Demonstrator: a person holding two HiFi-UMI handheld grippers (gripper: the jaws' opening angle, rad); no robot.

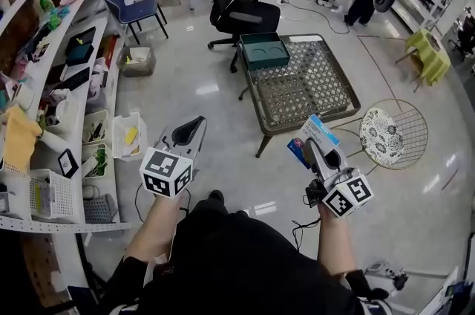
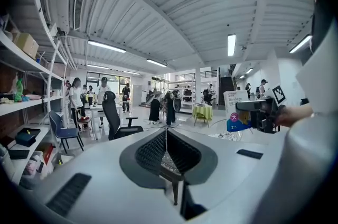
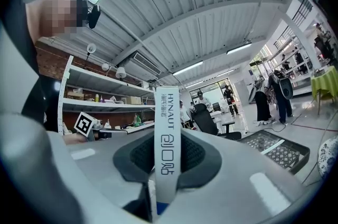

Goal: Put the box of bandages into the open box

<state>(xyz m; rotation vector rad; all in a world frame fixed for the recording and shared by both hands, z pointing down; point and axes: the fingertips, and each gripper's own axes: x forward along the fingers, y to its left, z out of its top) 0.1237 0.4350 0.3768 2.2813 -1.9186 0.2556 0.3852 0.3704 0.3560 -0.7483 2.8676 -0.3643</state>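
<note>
Left gripper (image 1: 199, 122) jaws together (empty); right gripper (image 1: 312, 148) jaws clamp bandage box (image 1: 321, 129).

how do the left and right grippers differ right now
The left gripper has its jaws shut together with nothing between them, while the right gripper is shut on the box of bandages, held on edge. The right gripper is also the nearer of the two to the mesh table; the left gripper is off to the side of it. Both point forward toward the table, and each carries a marker cube.
</note>
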